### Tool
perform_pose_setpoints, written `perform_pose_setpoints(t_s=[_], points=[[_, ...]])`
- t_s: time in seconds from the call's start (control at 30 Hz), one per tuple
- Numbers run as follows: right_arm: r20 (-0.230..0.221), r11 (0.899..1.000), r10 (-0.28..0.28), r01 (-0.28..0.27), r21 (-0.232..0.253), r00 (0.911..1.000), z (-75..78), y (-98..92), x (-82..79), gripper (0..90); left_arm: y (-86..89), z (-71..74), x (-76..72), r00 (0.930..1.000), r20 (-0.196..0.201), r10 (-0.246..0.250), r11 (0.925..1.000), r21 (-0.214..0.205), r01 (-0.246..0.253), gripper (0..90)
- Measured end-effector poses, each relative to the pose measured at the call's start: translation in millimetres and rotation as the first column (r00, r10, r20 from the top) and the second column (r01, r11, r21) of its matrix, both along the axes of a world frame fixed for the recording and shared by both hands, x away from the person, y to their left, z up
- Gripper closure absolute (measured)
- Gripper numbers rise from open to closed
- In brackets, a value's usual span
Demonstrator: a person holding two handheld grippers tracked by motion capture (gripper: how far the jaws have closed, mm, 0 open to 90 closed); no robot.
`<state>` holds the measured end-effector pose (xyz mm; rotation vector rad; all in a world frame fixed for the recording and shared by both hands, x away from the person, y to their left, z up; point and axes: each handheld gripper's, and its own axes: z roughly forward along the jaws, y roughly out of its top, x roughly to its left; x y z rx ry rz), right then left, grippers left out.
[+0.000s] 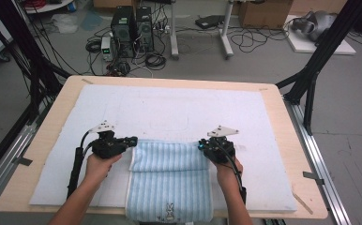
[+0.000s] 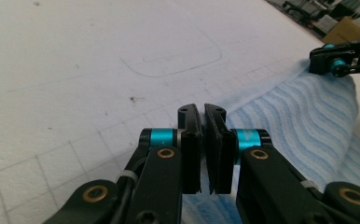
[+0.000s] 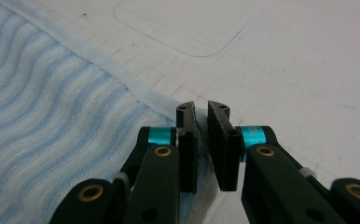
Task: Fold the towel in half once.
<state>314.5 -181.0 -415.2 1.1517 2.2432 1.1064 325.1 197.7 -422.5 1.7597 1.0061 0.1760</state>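
My left gripper [image 1: 131,140] is pinched on the far left corner of the blue striped towel [image 1: 169,180]; my right gripper [image 1: 202,144] is clamped on its far right corner. The towel lies at the near middle of the white mat [image 1: 169,110], overhanging the near table edge [image 1: 289,110]. Both corners look secured mid-fold. Next move, in my judgement: carry them together, evenly.

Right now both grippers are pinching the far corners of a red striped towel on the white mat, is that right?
Not quite: the towel is light blue with wavy stripes, not red, as the high view shows. The rest holds: the left gripper and right gripper are closed at its far corners on the white mat.
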Motion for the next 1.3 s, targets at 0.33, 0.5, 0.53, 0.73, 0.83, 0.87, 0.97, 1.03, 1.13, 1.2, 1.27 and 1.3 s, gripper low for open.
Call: perform_pose_setpoints(t_s=[0.33, 0.5, 0.53, 0.73, 0.83, 0.87, 0.97, 1.03, 1.13, 1.2, 1.27, 1.3], points=[[0.048, 0.997, 0.04, -0.043, 0.064, 0.9981, 6.2, -11.0, -35.2, 81.8, 6.8, 6.6, -24.2, 0.9969, 0.029, -0.073, 0.9953, -0.061, 0.075, 84.7], [0.039, 0.995, 0.059, -0.062, 0.073, 0.9975, 1.7, -13.0, -50.6, 81.4, 8.8, -2.8, -39.7, 0.9947, 0.012, -0.102, 0.9936, -0.049, 0.102, 84.6], [0.032, 0.996, 0.064, -0.066, 0.06, 0.9975, -0.8, -12.4, -53.4, 81.4, 8.7, -5.0, -42.3, 0.9949, 0.008, -0.101, 0.9937, -0.049, 0.101, 84.6], [-0.007, 0.996, 0.071, -0.071, 0.054, 0.9974, -12.5, -12.9, -62.1, 81.1, 6.0, -15.3, -51.6, 0.9901, -0.034, -0.136, 0.9907, 0.003, 0.136, 84.5], [-0.026, 0.997, 0.079, -0.078, 0.029, 0.9965, -17.4, -12.0, -68.3, 80.2, 4.5, -18.4, -54.7, 0.9876, -0.045, -0.15, 0.9882, 0.022, 0.152, 84.2], [-0.034, 0.997, 0.081, -0.08, 0.018, 0.9962, -18.8, -12.2, -69.8, 78.9, 3.8, -19.3, -55.4, 0.988, -0.046, -0.148, 0.9885, 0.025, 0.149, 83.6], [-0.034, 0.997, 0.076, -0.076, 0.012, 0.9965, -19.3, -13.2, -72.4, 71.9, 3.7, -19.9, -52.9, 0.9938, -0.057, -0.096, 0.995, 0.025, 0.097, 64.6], [-0.026, 0.997, 0.048, -0.046, 0.058, 0.9985, -16.4, -16.4, -70.7, 64.3, 7.0, -18.5, -48.9, 0.9974, -0.051, -0.051, 0.9986, 0.013, 0.052, 52.4], [-0.002, 0.995, 0.003, -0.003, 0.1, 1.0, -9.5, -19.6, -64.4, 57.8, 11.9, -15.4, -40.1, 0.999, -0.044, 0.0, 1.0, 0.004, 0.001, 45.2], [0.005, 0.996, -0.012, 0.011, 0.093, 0.9999, -5.9, -20.0, -57.5, 56.3, 13.7, -13.4, -33.0, 0.9991, -0.033, 0.025, 0.9996, 0.012, -0.025, 43.8], [0.01, 0.996, -0.027, 0.026, 0.09, 0.9996, -3.6, -19.3, -49.5, 55.0, 15.0, -13.5, -25.7, 0.9983, -0.026, 0.053, 0.9986, 0.005, -0.053, 42.6], [0.006, 0.996, -0.033, 0.032, 0.085, 0.9994, -3.0, -18.8, -45.3, 54.2, 15.1, -13.8, -21.4, 0.9978, -0.03, 0.058, 0.9982, 0.014, -0.058, 41.9]])
